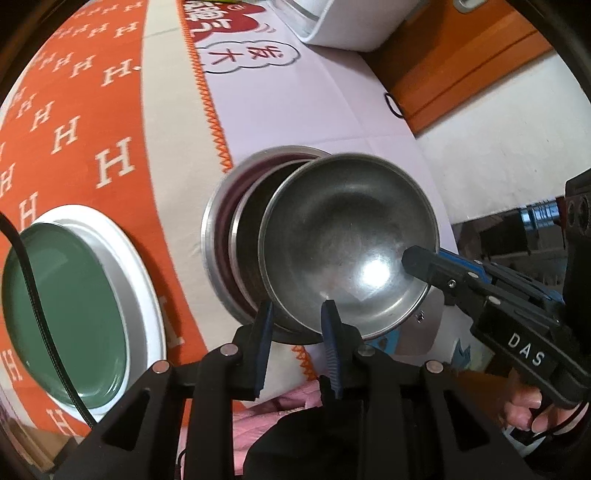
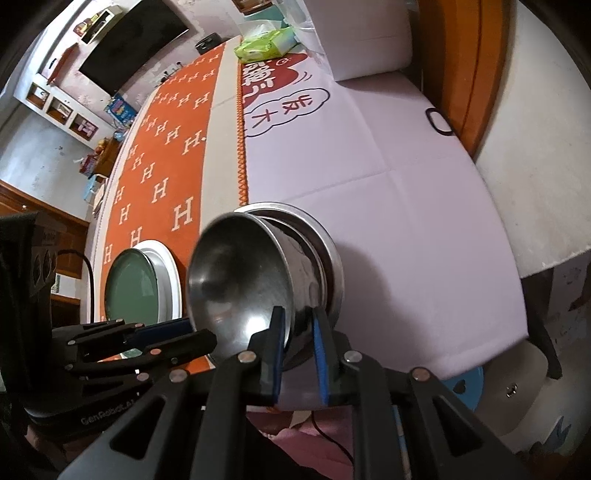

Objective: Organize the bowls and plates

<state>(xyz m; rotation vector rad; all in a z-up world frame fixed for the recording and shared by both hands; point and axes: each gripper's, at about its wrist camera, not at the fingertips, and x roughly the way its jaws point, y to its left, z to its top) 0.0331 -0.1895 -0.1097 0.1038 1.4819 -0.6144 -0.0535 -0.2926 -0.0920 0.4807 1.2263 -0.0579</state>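
Observation:
A steel bowl [image 1: 343, 240] [image 2: 236, 280] leans tilted in a stack of steel bowls [image 1: 218, 229] [image 2: 325, 254] at the table's near edge. My left gripper [image 1: 297, 332] [image 2: 192, 332] straddles the bowl's near rim, one pad outside and one inside. A gap shows between them, so it is open. My right gripper [image 2: 299, 343] [image 1: 421, 258] comes in from the right and is shut on the bowl's wall, one finger inside and one outside. A green plate [image 1: 66, 314] [image 2: 133, 291] lies on a white plate [image 1: 147, 280] [image 2: 171, 273] to the left, on the orange cloth.
A white box [image 1: 332, 22] and a green tissue pack [image 2: 266, 46] stand at the far end. A black loop [image 1: 393, 105] [image 2: 437, 123] lies near the right table edge. A blue stool [image 2: 465, 384] stands below that edge. A hand [image 1: 524, 410] holds the right gripper's handle.

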